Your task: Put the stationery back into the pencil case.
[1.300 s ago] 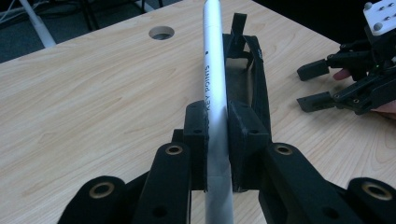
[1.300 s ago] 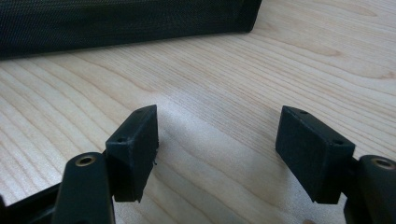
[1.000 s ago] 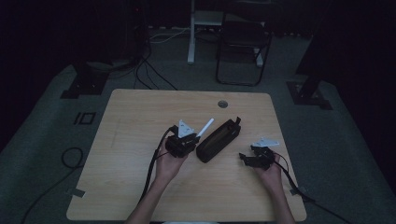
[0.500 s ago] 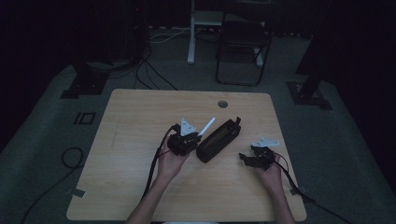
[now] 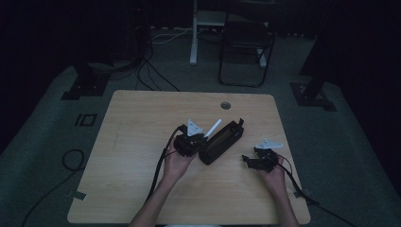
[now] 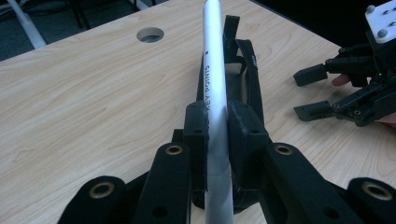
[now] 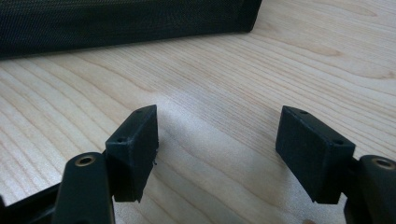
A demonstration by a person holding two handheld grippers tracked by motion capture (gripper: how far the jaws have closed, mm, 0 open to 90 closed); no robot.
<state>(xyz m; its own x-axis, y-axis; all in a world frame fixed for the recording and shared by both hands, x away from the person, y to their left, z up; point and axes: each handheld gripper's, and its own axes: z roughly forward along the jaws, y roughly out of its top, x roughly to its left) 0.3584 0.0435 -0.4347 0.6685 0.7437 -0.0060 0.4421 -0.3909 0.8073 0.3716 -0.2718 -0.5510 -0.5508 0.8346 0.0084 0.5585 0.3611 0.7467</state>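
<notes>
White pen [image 6: 215,88] is pinched near its lower end between the pressed-in fingers [image 6: 243,126] of the left gripper [image 6: 217,140], its free end slanting up and over the open black pencil case [image 5: 221,142] lying just beside that gripper on the tabletop [image 5: 142,118]. To finish the step well, I judge the pen should be lined up with the long opening of the case, lowered until its tip is inside, and only then let go. On the far side of the case, near but apart from it, the right gripper [image 5: 250,161] rests with its fingers [image 7: 133,149] spread and nothing between them, free to steady the case.
</notes>
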